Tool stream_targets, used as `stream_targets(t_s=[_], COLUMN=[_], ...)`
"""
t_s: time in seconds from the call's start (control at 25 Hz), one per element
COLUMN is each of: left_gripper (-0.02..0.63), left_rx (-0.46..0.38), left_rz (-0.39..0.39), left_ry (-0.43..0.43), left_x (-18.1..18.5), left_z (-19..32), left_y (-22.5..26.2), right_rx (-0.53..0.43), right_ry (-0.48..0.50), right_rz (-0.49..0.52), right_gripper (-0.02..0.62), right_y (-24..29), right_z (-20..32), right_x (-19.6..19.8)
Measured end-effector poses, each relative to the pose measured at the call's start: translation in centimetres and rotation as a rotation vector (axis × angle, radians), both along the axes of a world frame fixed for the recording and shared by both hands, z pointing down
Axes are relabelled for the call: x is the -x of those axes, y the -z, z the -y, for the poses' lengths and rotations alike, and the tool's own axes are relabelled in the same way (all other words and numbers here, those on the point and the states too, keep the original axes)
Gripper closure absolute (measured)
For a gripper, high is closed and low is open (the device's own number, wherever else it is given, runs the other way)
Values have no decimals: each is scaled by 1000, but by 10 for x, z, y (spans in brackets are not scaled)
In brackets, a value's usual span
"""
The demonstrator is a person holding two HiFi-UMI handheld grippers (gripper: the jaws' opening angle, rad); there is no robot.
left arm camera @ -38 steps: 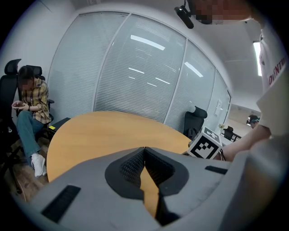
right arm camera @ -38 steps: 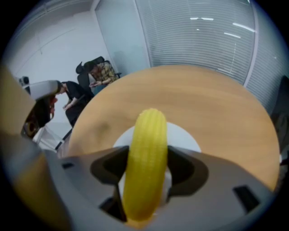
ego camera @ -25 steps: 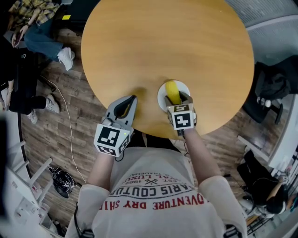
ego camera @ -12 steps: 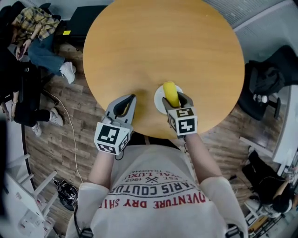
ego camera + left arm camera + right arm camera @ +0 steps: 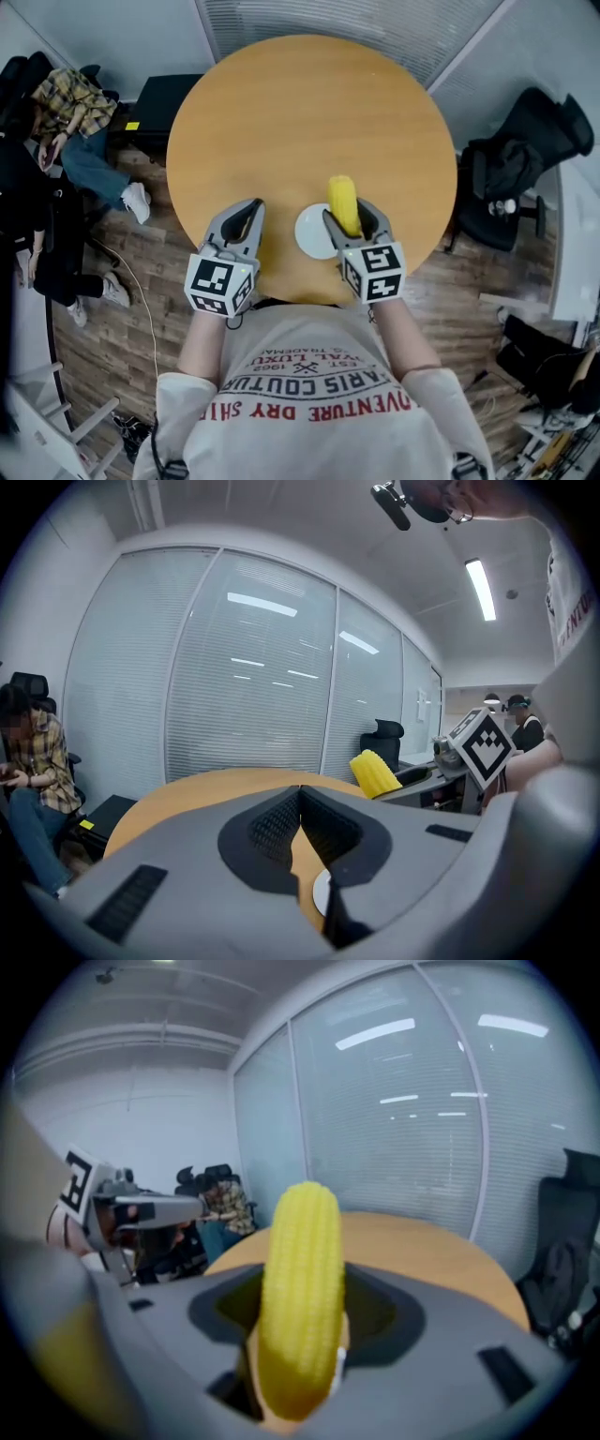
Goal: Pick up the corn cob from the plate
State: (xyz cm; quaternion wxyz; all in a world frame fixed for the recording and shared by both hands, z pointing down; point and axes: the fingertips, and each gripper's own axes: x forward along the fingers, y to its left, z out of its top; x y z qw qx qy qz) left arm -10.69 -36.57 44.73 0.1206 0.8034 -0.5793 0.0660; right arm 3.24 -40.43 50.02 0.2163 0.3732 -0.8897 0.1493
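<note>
Right claw: your right gripper [image 5: 349, 210] was clenched on the corn cob [image 5: 343, 201]. In the right gripper view the jaws pressed the cob's [image 5: 300, 1288] lower half from both sides, and its rounded tip stuck out well past them.
Left claw: your left gripper [image 5: 246, 217] had its jaws closed together on nothing. The left gripper view showed the ribbed pads [image 5: 277, 825] meeting at the front, with only the table [image 5: 216, 794] beyond them.
Corn cob: it was in your right grip and no longer on the plate [image 5: 312, 234]. From the head view it sat just beside the plate's right rim, over bare table [image 5: 300, 112]. From the left gripper view it [image 5: 375, 772] stood out above the tabletop.
Plate: white and bare, lying between your two grippers near the table's front edge.
Height: the cob looked lifted clear, probably some way up, though the steep head view made its height hard to judge.
Step in hand: by my reading the pick-up was as good as done, with the grasp made and the cob off the plate.
Next move: you needed only to keep the squeeze steady and hold the cob level. It was gripped low, so the long free end could have tipped or slid if you had eased off.
</note>
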Motion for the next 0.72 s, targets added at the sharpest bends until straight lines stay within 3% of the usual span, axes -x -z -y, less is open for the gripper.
stream_targets(t_s=[0.36, 0.72], left_gripper=[572, 573], left_rx=[-153, -213], left_rz=[33, 43], left_ry=[-73, -115], left_x=[-23, -43], left_z=[14, 17], left_y=[62, 87], right_rx=[-213, -300], right_ry=[-74, -134], right_rz=[128, 172], right_gripper=[330, 330], right_y=[76, 109], right_z=[2, -2], right_x=[-27, -49])
